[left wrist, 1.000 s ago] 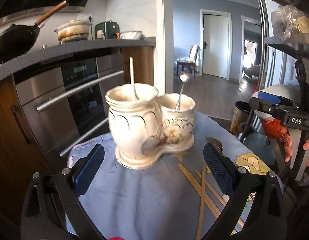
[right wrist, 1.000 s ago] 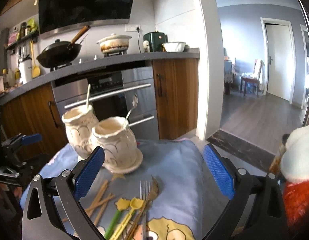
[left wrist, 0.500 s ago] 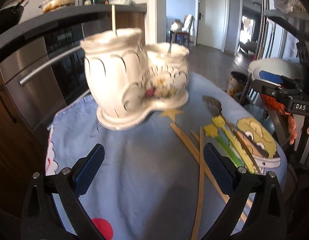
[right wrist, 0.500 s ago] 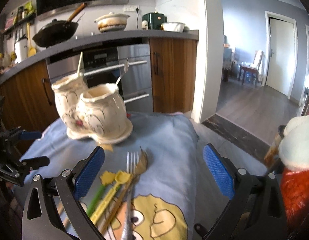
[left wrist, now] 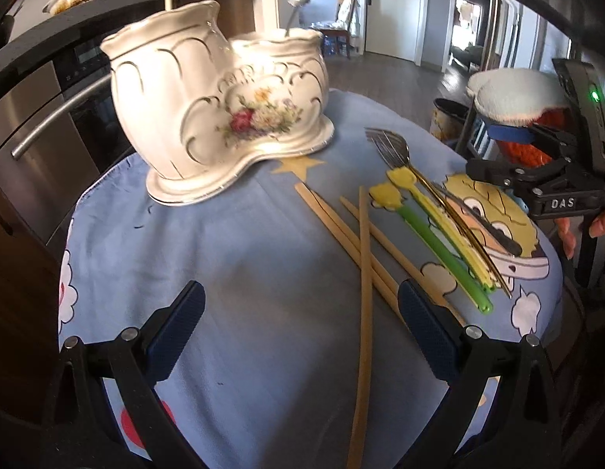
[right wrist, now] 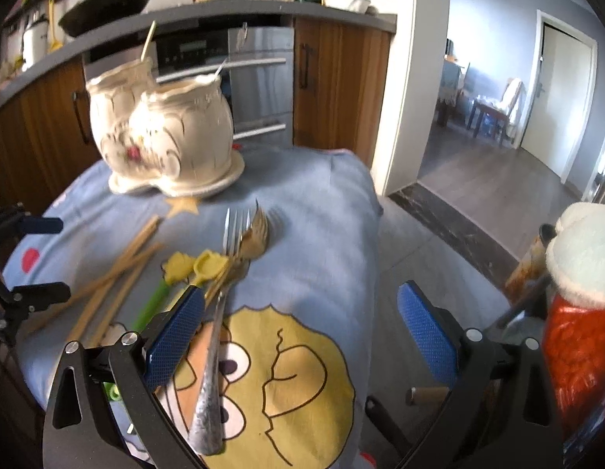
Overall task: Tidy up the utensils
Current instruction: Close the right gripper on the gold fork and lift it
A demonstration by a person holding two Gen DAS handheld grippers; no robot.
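Note:
A white double ceramic utensil holder (left wrist: pixel 220 113) stands at the back of a blue cartoon tablecloth (left wrist: pixel 243 273); one pot holds a chopstick, the other a spoon. It also shows in the right wrist view (right wrist: pixel 165 136). Wooden chopsticks (left wrist: pixel 363 258), a green (left wrist: pixel 435 242) and a yellow plastic utensil (left wrist: pixel 439 211), a silver fork (right wrist: pixel 220 312) and a gold fork (right wrist: pixel 257 230) lie loose on the cloth. My left gripper (left wrist: pixel 298 328) is open above the cloth, near the chopsticks. My right gripper (right wrist: pixel 302 324) is open, its left finger beside the silver fork's handle.
Behind the table stand an oven and wooden cabinets (right wrist: pixel 333 78) under a counter with a pan (right wrist: pixel 106 0) and a pot. A red and white object (right wrist: pixel 576 312) sits at the right. The table edge drops to the floor (right wrist: pixel 478 179) on the right.
Both grippers have dropped lower and tilted down towards the tablecloth. The right one has come close over the forks, and the left one over the chopsticks. Both stay open.

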